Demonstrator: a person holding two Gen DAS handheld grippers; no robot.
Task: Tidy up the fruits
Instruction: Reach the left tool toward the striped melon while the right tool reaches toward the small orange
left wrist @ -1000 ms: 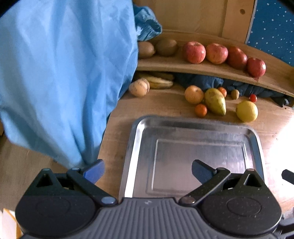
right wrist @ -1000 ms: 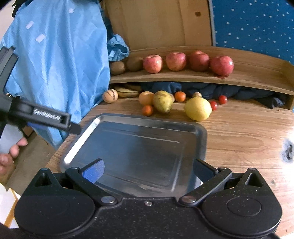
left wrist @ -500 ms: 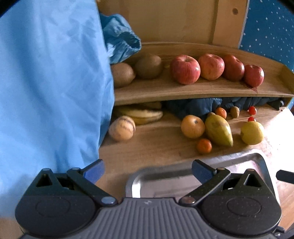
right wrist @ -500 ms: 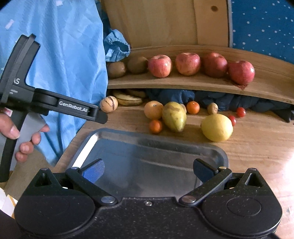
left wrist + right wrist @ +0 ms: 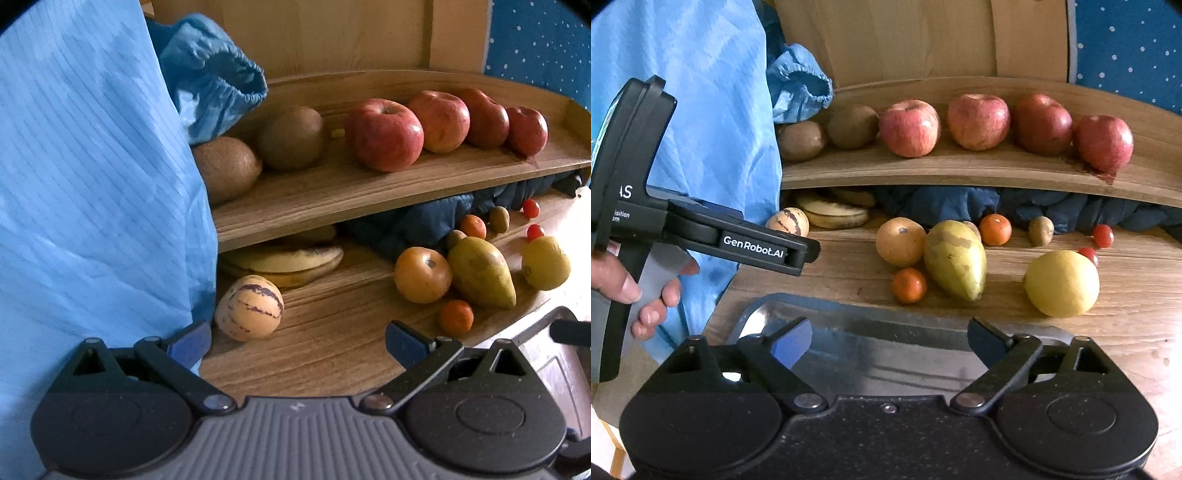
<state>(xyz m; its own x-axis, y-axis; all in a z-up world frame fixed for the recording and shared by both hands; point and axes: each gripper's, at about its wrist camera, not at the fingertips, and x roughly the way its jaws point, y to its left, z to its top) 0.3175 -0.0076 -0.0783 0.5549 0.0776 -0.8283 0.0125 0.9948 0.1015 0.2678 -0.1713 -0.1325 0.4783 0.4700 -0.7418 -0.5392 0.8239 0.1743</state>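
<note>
My left gripper (image 5: 297, 341) is open and empty, just short of a striped pale melon (image 5: 249, 308) on the wooden table. Bananas (image 5: 284, 260) lie behind it under the shelf. An orange-yellow round fruit (image 5: 423, 275), a green-yellow pear (image 5: 480, 272), a small tangerine (image 5: 456, 317) and a lemon (image 5: 545, 263) sit to the right. Several red apples (image 5: 384, 134) and two kiwis (image 5: 291, 138) rest on the shelf. My right gripper (image 5: 888, 341) is open and empty over the metal tray (image 5: 857, 325), facing the pear (image 5: 955, 260) and lemon (image 5: 1062, 283).
A blue garment (image 5: 96, 206) hangs at the left, touching the table edge. Dark blue cloth (image 5: 942, 205) is bunched under the shelf. Cherry tomatoes (image 5: 1102, 235) and a tiny kiwi (image 5: 1041, 230) lie at the right. A hand (image 5: 635, 291) holds the left gripper's handle.
The left gripper moved forward off the tray toward the striped melon and shelf. The right gripper moved forward a little over the tray. Both stayed open.
</note>
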